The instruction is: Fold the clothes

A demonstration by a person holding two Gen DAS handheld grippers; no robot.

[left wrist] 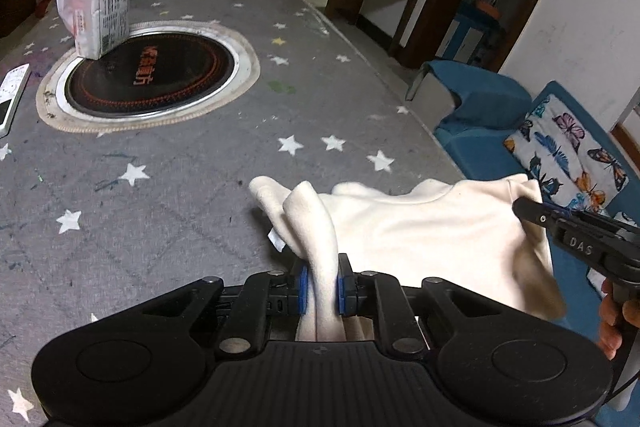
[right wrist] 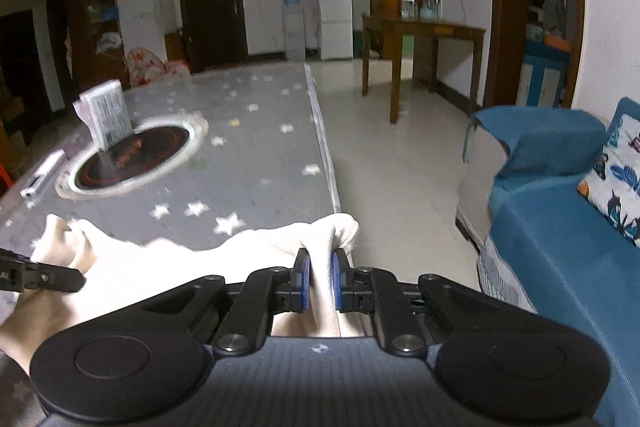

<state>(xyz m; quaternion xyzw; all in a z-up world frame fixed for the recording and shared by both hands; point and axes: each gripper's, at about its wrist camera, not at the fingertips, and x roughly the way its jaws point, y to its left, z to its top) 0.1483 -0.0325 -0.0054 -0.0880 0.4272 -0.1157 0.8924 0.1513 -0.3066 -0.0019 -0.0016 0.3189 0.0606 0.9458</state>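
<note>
A cream-white garment (left wrist: 440, 227) is stretched between both grippers above the near right corner of the grey star-patterned table (left wrist: 160, 187). My left gripper (left wrist: 322, 287) is shut on a bunched fold of it. My right gripper (right wrist: 320, 283) is shut on another bunched edge of the same garment (right wrist: 240, 255), close to the table's right edge. The right gripper also shows at the right of the left wrist view (left wrist: 576, 235), and the left gripper shows at the left edge of the right wrist view (right wrist: 40, 277).
A round black induction plate (left wrist: 150, 75) is set in the table, with a white packet (left wrist: 100, 13) standing on its far rim. A white remote (left wrist: 12, 95) lies at the left. A blue sofa (right wrist: 560, 247) with a butterfly cushion (left wrist: 568, 155) stands on the right.
</note>
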